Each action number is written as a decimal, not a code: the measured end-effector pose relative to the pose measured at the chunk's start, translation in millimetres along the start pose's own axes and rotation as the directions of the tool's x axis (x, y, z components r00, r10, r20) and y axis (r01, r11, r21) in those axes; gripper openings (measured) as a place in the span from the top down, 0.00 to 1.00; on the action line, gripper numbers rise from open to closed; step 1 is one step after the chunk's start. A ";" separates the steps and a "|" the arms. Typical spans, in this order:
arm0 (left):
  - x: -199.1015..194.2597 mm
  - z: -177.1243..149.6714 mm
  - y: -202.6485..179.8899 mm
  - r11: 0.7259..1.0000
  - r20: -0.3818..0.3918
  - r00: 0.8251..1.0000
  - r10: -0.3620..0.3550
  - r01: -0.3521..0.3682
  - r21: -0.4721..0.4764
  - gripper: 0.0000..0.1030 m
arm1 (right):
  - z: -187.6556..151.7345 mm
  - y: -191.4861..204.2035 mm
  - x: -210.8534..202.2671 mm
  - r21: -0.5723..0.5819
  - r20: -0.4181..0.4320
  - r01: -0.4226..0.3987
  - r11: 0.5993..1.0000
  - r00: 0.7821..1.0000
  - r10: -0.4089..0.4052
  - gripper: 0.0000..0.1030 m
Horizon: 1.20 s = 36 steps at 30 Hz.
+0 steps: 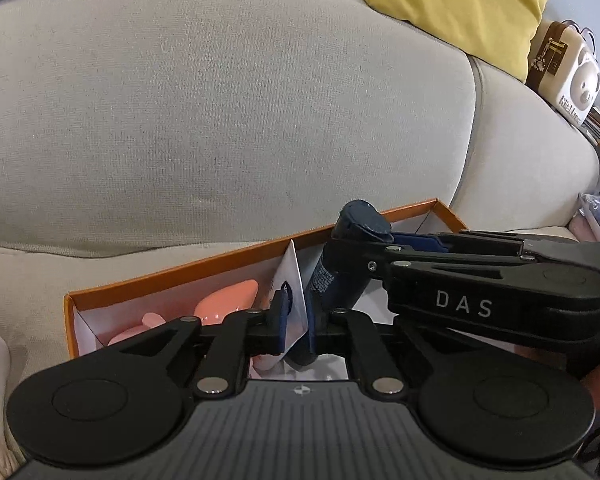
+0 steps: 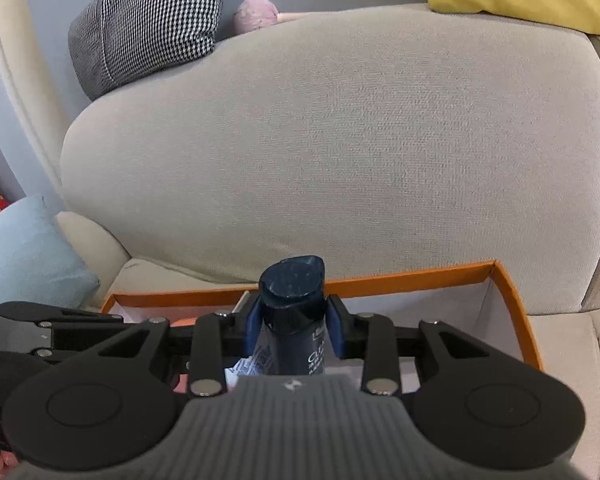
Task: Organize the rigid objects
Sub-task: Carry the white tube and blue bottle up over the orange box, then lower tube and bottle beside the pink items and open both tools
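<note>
Right wrist view: my right gripper (image 2: 294, 330) jaws squeeze the bottle (image 2: 292, 300) above the box (image 2: 516, 312). My left gripper (image 1: 296, 334) jaws pinch a card (image 1: 290, 300) and maybe the bottle. Pulling apart could tip it.

Beige sofa (image 2: 340, 152), orange-rimmed box (image 2: 516, 312) on its seat (against the backrest), light blue cushion (image 2: 24, 256) at one end
</note>
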<state>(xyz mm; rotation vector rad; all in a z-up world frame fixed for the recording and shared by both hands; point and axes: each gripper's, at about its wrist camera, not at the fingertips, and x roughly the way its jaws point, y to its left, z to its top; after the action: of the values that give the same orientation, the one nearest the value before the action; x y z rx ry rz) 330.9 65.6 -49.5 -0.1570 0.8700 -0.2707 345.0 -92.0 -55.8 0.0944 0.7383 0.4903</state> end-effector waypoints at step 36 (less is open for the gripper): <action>-35.9 0.1 54.5 0.951 -0.144 0.964 0.225 -0.249 -0.184 0.65 | -12.9 46.7 62.6 -0.395 -0.388 0.068 0.916 0.891 -0.234 0.73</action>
<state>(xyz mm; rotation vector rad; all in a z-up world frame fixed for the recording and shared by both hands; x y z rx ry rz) 318.1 128.3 -36.5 -0.2229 1.0272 0.0348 357.5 -23.0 -92.6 -0.4427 1.0628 0.4964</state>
